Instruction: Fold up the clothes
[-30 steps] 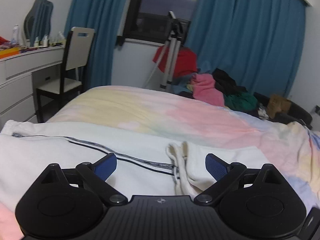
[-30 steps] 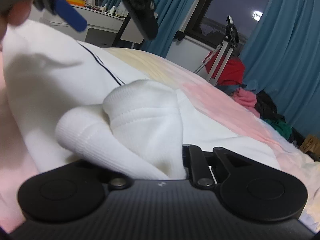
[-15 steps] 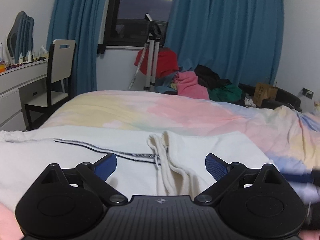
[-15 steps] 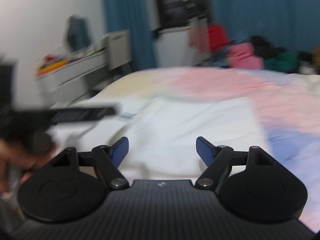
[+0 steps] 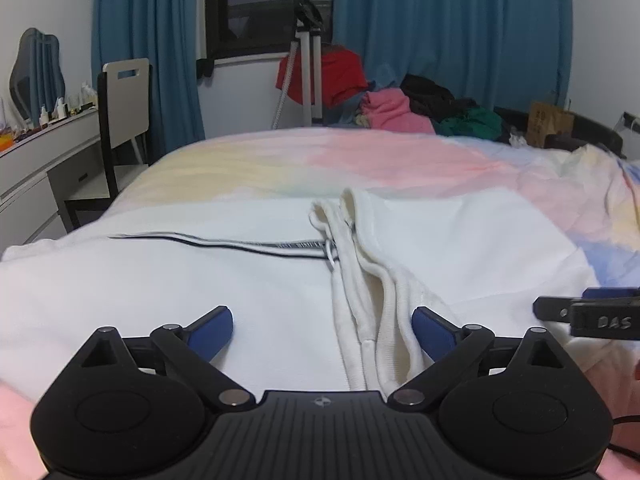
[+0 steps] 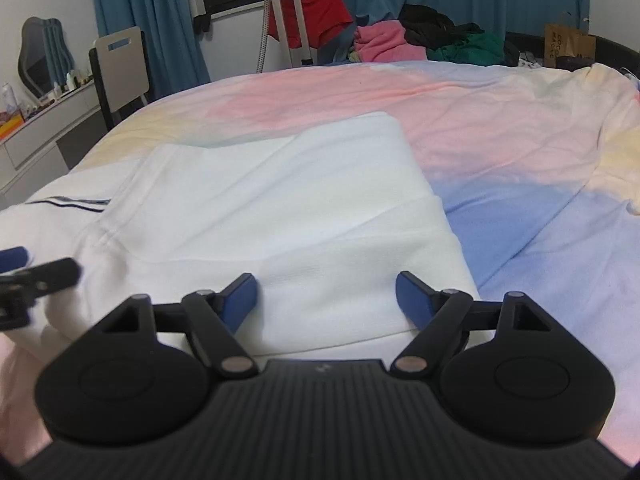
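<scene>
A white garment (image 5: pixel 240 280) with a dark striped trim lies spread on the pastel bedspread (image 5: pixel 360 164). Its ribbed edges bunch into a ridge in the middle. My left gripper (image 5: pixel 322 330) is open and empty, low over the garment, its jaws astride the near end of that ridge. My right gripper (image 6: pixel 326 300) is open and empty over the garment's folded right part (image 6: pixel 300 208), near its front edge. The right gripper also shows at the right edge of the left wrist view (image 5: pixel 592 312); the left gripper shows at the left edge of the right wrist view (image 6: pixel 28 280).
A pile of clothes (image 5: pixel 400 108) and a tripod (image 5: pixel 308 52) stand beyond the bed's far edge. A chair (image 5: pixel 120 120) and a white dresser (image 5: pixel 36 160) are at the left. A paper bag (image 5: pixel 548 128) is at the far right.
My right gripper has let go of the white cuff it held, opened, and swung to the garment's right part. The left gripper stayed open and shifted slightly.
</scene>
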The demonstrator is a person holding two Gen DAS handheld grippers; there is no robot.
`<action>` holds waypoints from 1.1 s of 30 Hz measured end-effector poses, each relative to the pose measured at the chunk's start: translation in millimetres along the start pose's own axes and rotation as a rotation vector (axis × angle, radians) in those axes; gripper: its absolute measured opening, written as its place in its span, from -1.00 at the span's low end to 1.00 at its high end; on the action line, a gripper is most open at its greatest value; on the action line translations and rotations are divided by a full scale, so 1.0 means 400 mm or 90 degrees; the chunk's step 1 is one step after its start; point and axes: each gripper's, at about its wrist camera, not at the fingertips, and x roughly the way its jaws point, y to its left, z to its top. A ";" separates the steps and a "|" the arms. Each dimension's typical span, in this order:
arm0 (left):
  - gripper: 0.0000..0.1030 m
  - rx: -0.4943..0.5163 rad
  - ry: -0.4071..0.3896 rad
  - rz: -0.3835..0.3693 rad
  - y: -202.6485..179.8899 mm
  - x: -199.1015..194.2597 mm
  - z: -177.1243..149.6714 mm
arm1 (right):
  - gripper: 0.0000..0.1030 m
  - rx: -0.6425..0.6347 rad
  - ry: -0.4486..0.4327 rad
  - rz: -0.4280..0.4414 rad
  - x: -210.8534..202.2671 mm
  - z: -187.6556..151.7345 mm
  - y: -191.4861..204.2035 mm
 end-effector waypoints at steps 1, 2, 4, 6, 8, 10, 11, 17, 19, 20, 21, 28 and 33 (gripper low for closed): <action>0.89 -0.010 0.001 -0.003 0.011 -0.016 0.006 | 0.54 0.003 0.000 0.001 -0.003 0.000 -0.004; 0.89 -0.025 0.004 -0.005 0.027 -0.033 0.012 | 0.54 0.006 0.001 0.003 0.003 0.007 -0.008; 0.91 -0.068 0.016 -0.003 0.065 -0.076 0.027 | 0.54 0.011 0.003 0.004 -0.001 0.007 -0.009; 0.93 -0.120 0.031 -0.002 0.124 -0.116 0.041 | 0.54 0.009 0.005 0.001 0.006 0.011 -0.006; 0.99 -0.182 0.064 0.027 0.198 -0.138 0.043 | 0.54 0.001 0.007 -0.004 0.006 0.013 -0.003; 0.98 -0.244 0.101 0.063 0.274 -0.155 0.042 | 0.53 -0.003 0.010 -0.009 0.003 0.013 0.001; 0.96 -0.272 0.121 0.081 0.313 -0.160 0.038 | 0.53 -0.004 0.012 -0.011 0.001 0.013 0.002; 0.89 -0.515 0.156 0.076 0.547 -0.131 -0.029 | 0.51 -0.003 0.022 -0.030 -0.001 0.021 0.022; 0.83 -0.612 0.133 0.048 0.606 -0.107 -0.049 | 0.51 0.001 0.023 -0.033 0.006 0.027 0.029; 0.79 -0.650 0.120 0.043 0.630 -0.095 -0.056 | 0.52 0.001 0.024 -0.035 0.009 0.029 0.032; 0.67 -0.672 0.106 0.052 0.645 -0.087 -0.057 | 0.52 0.000 0.024 -0.038 0.012 0.031 0.035; 0.61 -0.713 0.041 0.159 0.726 -0.018 -0.060 | 0.52 -0.009 -0.023 0.007 -0.019 0.043 0.064; 0.18 -0.678 0.011 0.195 0.737 0.009 -0.044 | 0.51 -0.086 -0.046 0.066 -0.048 0.022 0.141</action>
